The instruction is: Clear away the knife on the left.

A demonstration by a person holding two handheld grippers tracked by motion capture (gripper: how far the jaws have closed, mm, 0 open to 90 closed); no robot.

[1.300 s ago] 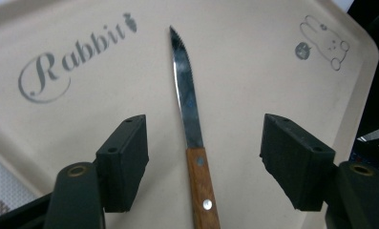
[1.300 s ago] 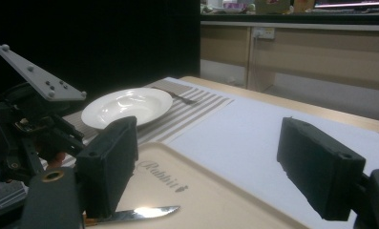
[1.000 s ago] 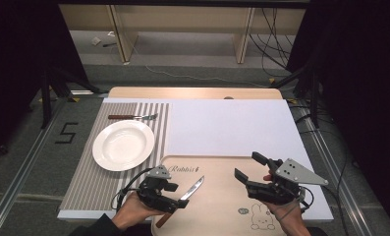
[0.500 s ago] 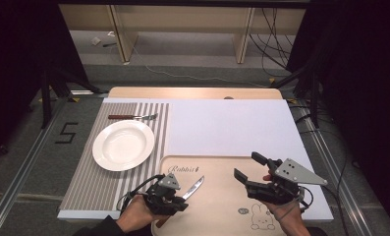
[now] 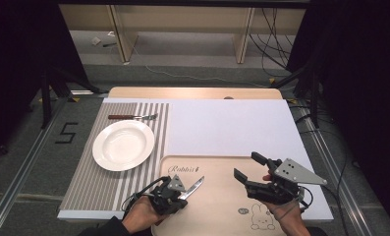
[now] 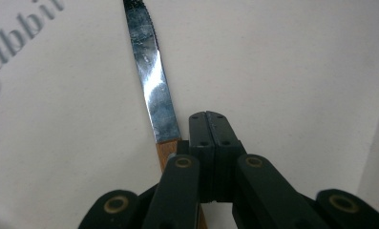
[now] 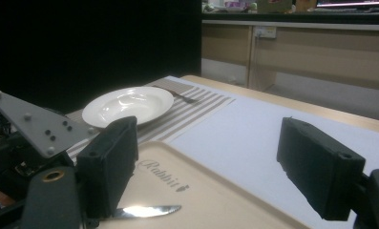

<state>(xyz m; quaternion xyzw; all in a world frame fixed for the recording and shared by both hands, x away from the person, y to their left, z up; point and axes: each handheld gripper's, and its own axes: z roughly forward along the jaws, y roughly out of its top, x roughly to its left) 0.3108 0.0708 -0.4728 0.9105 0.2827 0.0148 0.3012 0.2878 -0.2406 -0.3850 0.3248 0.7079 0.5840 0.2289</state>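
- Pale wood tabletop [image 5: 192, 92], seen from above, mostly covered.
- Large white sheet [image 5: 232, 128] across the middle and right side, reaching the far edge.
- Grey and white striped placemat [image 5: 84, 182] along the left side, running from the near edge to the far edge.
- Light wooden tray [image 5: 217, 206] printed with "Rabbit" and a small bunny, at the near edge in the middle, lying on the white sheet.
- Round white plate [image 5: 99, 152] on the far half of the placemat, well apart from both grippers.
- Right gripper [image 5: 245, 164] held in a hand over the right part of the tray, fingers wide apart with nothing between them.
- Left gripper [image 5: 184, 191] held in a hand over the near left corner of the tray, fingers just closed and now pressed flat together, pad against pad.
- Knife [image 5: 196, 185] with steel blade and wooden handle on the tray's left part, blade pointing away towards the "Rabbit" lettering. In the left gripper view, knife [image 6: 151, 71] running just beside the closed fingers, handle slipping under one of them, not between the pads.
- Fork [image 5: 131, 117] with a brown handle at the placemat's far edge, just beyond the plate.
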